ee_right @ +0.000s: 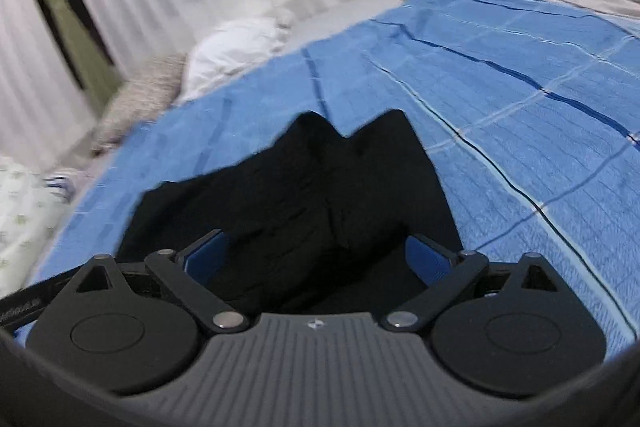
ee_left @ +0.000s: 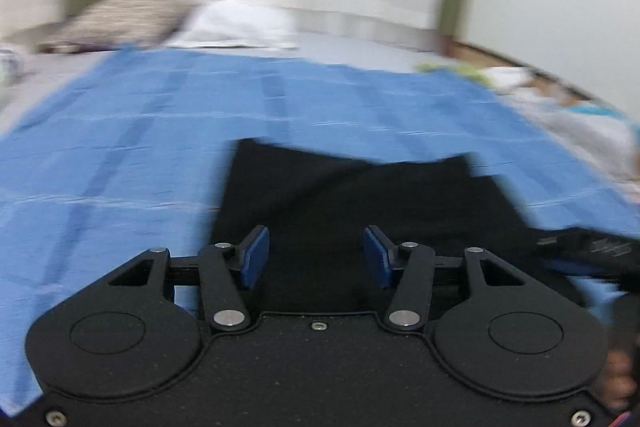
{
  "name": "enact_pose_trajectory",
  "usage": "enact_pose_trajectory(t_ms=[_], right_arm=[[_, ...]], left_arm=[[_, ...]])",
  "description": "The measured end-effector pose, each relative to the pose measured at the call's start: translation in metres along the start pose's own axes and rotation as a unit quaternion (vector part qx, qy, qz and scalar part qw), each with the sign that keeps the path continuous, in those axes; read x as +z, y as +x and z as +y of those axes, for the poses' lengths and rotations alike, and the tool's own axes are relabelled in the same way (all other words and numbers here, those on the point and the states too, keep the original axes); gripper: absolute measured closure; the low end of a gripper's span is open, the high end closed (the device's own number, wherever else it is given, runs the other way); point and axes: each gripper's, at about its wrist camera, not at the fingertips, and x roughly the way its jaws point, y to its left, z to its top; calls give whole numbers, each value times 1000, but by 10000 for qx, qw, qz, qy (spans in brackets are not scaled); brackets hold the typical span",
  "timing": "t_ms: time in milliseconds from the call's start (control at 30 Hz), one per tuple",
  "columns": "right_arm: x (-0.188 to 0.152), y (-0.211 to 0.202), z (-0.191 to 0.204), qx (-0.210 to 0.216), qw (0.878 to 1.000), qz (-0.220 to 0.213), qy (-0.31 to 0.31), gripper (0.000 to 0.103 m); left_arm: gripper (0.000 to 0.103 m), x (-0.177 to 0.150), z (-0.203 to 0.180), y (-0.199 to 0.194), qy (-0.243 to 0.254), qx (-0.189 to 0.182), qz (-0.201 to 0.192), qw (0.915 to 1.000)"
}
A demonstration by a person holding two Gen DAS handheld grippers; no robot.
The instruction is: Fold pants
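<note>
Blue blanket (ee_left: 120,147); black pants (ee_left: 340,195) spread beyond both open jaws.

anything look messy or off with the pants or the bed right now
The black pants lie rumpled, not flat, on the blue checked blanket: the far edge rises in two uneven peaks with creases between. Both grippers, left and right, are open above them, gripping nothing. Nothing looks damaged.
</note>
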Motion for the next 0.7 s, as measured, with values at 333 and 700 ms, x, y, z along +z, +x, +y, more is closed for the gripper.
enact_pose_trajectory(t_ms=[333, 700], right_arm=[[-2, 35, 6, -396, 9990, -206, 37, 54], [-9, -16, 28, -1104, 9847, -663, -1177, 75]], left_arm=[[53, -35, 35, 20, -336, 270, 319, 9986], [53, -40, 21, 5, -83, -10, 488, 9988]])
